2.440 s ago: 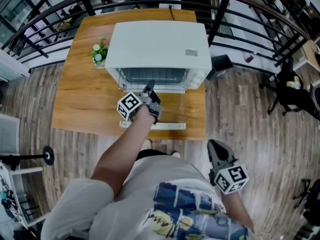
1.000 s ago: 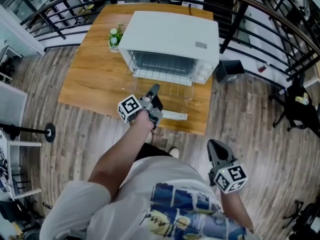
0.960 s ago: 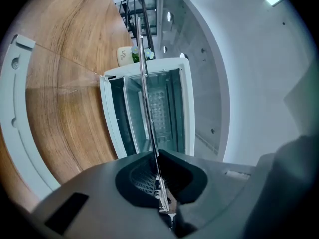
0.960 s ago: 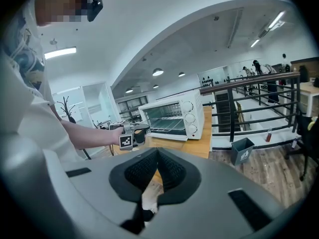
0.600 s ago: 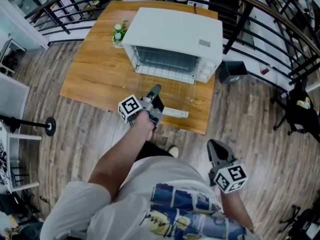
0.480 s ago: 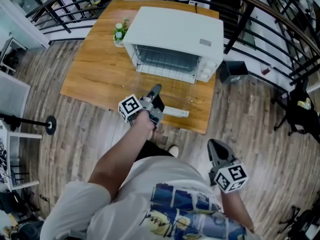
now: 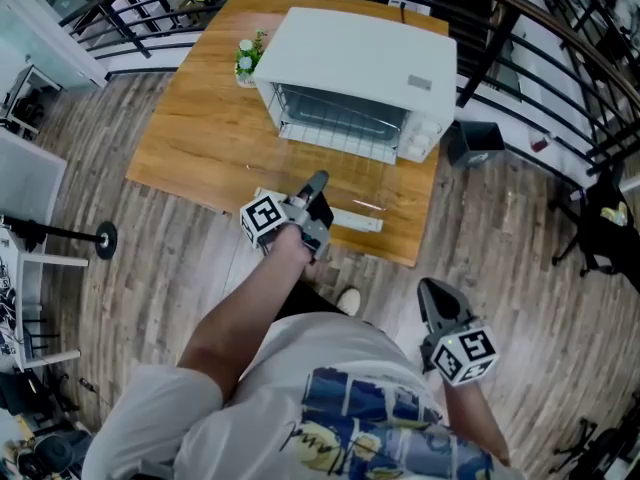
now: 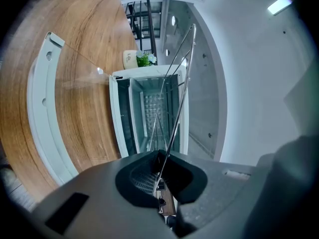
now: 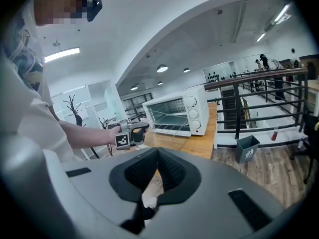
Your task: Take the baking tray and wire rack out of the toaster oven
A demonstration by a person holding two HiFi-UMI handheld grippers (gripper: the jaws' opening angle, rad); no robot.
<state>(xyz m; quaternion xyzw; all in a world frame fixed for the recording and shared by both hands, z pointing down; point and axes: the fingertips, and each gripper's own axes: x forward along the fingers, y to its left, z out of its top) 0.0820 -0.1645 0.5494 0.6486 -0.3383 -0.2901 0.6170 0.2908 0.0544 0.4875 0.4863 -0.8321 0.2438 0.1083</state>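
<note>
The left gripper (image 7: pixel 316 186) has drawn back from the oven mouth toward the near edge of the desk (image 7: pixel 200 138), bringing the wire rack (image 8: pixel 175 123) part of the way out with it. Nearest the person, the right gripper (image 7: pixel 432 290) hangs off the desk over the wooden floor (image 7: pixel 140 268), its jaws together and empty. Ahead, the left gripper is level above the white handle (image 7: pixel 350 220) of the open glass door (image 7: pixel 345 183), with its jaws clamped tight on the rack's front wire. The rack runs from there over the door to the open mouth of the white toaster oven (image 7: pixel 370 53). A small potted plant (image 7: pixel 247 56) stands just beside the oven's far left corner, and a dark bin (image 7: pixel 474 140) sits on the floor to its right.
</note>
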